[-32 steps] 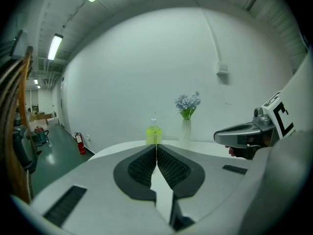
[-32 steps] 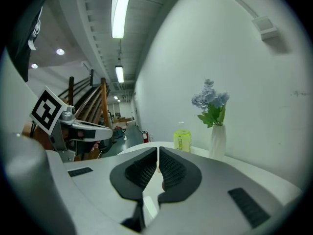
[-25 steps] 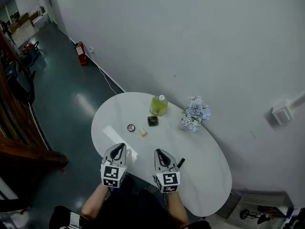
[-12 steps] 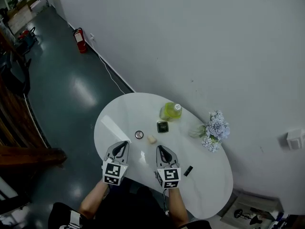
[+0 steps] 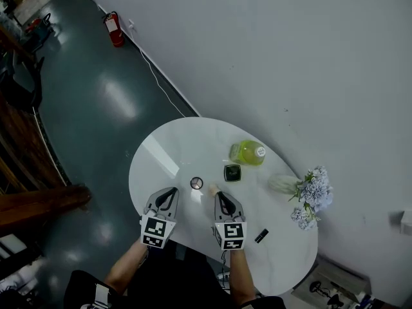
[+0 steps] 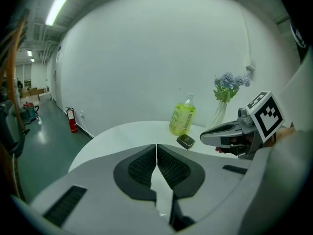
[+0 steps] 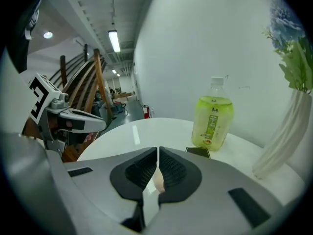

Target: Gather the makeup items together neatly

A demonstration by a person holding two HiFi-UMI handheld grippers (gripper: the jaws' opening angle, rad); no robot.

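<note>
Likely the reaching step: left tongs (image 5: 168,192) and right tongs (image 5: 221,196), both pressed together and empty, must next spread around the beige puff (image 5: 213,189).

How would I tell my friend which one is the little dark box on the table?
Find the white table by the wall, then the yellow-green bottle on it. The little dark box sits beside that bottle, on the side away from the wall. It alone is square: the small disc to its left is round, the black stick by the edge is thin.
</note>
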